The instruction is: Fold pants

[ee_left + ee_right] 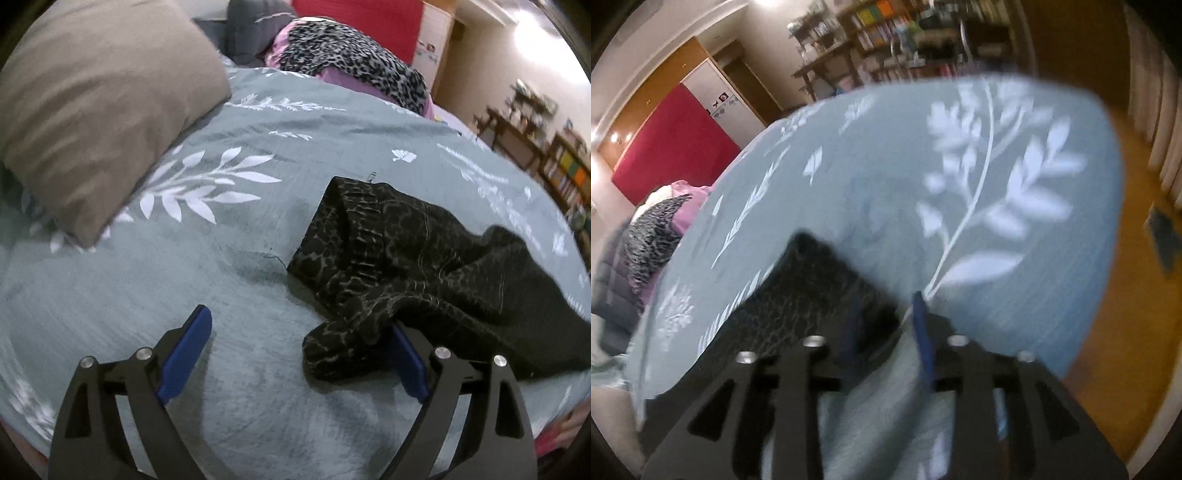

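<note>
Dark patterned pants [406, 254] lie crumpled on a grey-green leaf-print bedspread [184, 280], waistband toward the far side. My left gripper [299, 343] is open, its blue pads wide apart; a fold of the pants drapes over the right pad [406, 354]. In the blurred right wrist view, the pants [812, 295] lie left of my right gripper [886, 321], which is partly open. Its left finger overlaps the dark cloth; whether it touches is unclear.
A tan pillow [96, 110] lies at the far left of the bed. A leopard-print and pink pile [351, 62] sits at the far edge. Bookshelves [905, 33] and a wooden floor [1126, 295] lie beyond the bed's edge.
</note>
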{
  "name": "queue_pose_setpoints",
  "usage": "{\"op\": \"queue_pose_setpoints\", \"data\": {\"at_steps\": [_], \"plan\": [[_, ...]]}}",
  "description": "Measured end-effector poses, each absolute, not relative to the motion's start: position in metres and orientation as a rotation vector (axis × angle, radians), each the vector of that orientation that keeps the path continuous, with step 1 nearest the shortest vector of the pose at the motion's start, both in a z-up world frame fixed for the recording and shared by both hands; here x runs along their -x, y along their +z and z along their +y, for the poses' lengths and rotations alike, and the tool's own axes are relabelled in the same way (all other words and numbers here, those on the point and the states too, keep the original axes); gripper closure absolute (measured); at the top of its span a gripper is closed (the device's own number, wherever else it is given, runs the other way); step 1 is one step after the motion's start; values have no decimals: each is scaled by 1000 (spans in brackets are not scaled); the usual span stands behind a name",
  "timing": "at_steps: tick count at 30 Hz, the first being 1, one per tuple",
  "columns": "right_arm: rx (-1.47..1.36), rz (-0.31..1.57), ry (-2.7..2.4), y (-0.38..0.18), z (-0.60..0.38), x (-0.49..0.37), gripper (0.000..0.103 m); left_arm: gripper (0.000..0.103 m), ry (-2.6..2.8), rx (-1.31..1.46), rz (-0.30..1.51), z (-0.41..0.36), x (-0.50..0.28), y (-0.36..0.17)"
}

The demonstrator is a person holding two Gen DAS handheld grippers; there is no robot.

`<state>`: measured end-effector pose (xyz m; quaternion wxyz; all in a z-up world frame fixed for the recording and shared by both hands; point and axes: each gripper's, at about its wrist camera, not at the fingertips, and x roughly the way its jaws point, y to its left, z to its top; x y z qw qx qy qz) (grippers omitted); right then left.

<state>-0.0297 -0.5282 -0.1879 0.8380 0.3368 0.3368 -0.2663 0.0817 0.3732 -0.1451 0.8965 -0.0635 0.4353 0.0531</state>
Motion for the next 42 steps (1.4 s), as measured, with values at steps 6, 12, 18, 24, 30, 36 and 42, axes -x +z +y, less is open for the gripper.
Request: {"op": "queue_pose_setpoints", "data": {"at_steps": [6,12,18,24,30,36,42], "plan": [[-530,658,-594,-138,-504,19,63,8,93,-1,915,364,-74,-145],[-390,692,-307,-122,-410,-59,48,8,55,-129,909,355,-59,-144],[-280,792,27,-132,-286,-144,48,8,6,-233,929,347,-42,-150],[-168,853,317,-134,-160,-194,48,8,-34,11,925,380,-16,-150],[-115,909,484,-137,-75,-236,42,8,-179,553,867,409,-23,-148],[-103,948,557,-147,-26,-271,42,8,-263,804,880,406,-52,-163],[-88,1000,580,-165,4,-294,42,5,-271,821,895,395,-72,-163]]}}
